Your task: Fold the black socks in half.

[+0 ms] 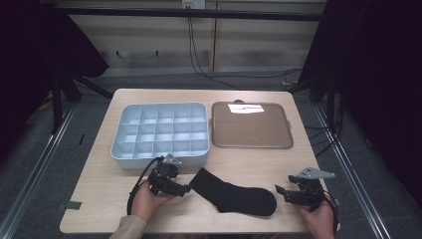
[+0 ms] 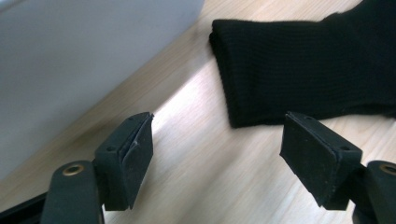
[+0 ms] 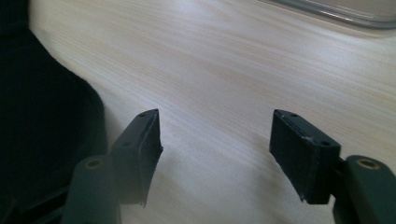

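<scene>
Pale wood makes up the table (image 1: 249, 159), which carries a grey divided box (image 1: 159, 133) at the back left and a brown tray (image 1: 252, 125) beside it. From the high view, a black sock (image 1: 231, 193) lies flat near the front edge, its long axis running left to right: the cuff points up-left toward the box, the toe right. The left gripper (image 1: 186, 189) sits just beside the cuff, and the right gripper (image 1: 279, 191) just off the toe.

From the left gripper view, the jaws stand wide apart and hold nothing; the ribbed cuff of the sock (image 2: 299, 65) lies just ahead, the box wall (image 2: 70, 60) to the left.

From the right gripper view, the jaws gape empty over bare wood, the sock (image 3: 42, 116) at the left and the tray rim (image 3: 345, 14) far ahead.
</scene>
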### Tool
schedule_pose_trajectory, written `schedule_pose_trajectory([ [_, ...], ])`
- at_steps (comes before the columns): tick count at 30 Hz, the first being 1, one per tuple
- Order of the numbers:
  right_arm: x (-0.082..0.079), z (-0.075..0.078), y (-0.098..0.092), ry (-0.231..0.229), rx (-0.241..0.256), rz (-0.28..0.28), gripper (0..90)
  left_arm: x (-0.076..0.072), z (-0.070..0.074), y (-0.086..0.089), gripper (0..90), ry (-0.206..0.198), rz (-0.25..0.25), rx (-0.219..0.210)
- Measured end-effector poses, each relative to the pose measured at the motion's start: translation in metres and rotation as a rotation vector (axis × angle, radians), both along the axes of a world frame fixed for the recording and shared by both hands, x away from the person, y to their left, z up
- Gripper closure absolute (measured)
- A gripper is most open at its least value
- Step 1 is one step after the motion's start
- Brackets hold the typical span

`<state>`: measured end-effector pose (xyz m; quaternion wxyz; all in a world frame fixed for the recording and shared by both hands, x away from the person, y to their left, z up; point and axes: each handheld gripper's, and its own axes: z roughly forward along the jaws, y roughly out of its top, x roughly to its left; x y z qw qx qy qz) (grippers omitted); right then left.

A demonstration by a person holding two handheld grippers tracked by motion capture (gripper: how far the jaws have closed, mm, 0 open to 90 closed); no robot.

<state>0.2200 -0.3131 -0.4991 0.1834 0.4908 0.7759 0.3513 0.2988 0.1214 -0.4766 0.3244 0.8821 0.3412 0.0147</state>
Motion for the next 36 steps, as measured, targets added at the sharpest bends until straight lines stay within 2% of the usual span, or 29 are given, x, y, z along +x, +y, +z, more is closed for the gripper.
schedule_pose_trajectory([
  [2,-0.003,0.001,0.000,0.003,-0.004,0.009,39.6,0.002,0.000,-0.004,26.4,0.011,-0.002,0.002],
  [5,-0.006,0.002,-0.001,0.009,-0.007,0.019,43.5,0.003,0.001,-0.007,37.5,0.018,-0.019,-0.003],
  [6,-0.008,0.002,-0.001,0.015,-0.008,0.029,46.8,0.006,0.003,-0.009,37.3,0.021,-0.027,0.013],
  [7,-0.009,0.003,-0.001,0.018,-0.004,0.032,49.2,0.006,0.003,-0.012,37.9,0.031,-0.010,-0.014],
  [9,-0.011,0.003,-0.002,0.014,-0.006,0.045,52.9,0.008,0.005,-0.013,40.6,0.033,-0.029,-0.009],
  [11,-0.013,0.004,-0.003,0.015,0.001,0.049,55.5,0.008,0.005,-0.015,42.7,0.038,-0.024,-0.020],
  [14,-0.018,0.006,-0.004,0.013,0.007,0.083,64.4,0.011,0.005,-0.019,46.7,0.062,-0.048,0.002],
  [16,-0.021,0.007,-0.004,0.018,0.004,0.105,69.6,0.012,0.005,-0.021,48.6,0.063,-0.055,0.012],
  [19,-0.024,0.007,-0.001,0.025,0.008,0.139,77.1,0.013,0.005,-0.022,51.4,0.062,-0.034,0.015],
  [22,-0.025,0.007,0.003,0.035,0.002,0.179,82.8,0.014,0.003,-0.021,54.0,0.081,-0.014,0.014],
  [28,-0.024,0.006,0.010,0.060,0.016,0.237,89.4,0.016,-0.001,-0.021,56.1,0.101,-0.009,0.021],
  [36,-0.024,0.002,0.015,0.086,0.000,0.273,89.5,0.018,-0.004,-0.022,63.1,0.131,-0.021,0.038],
])
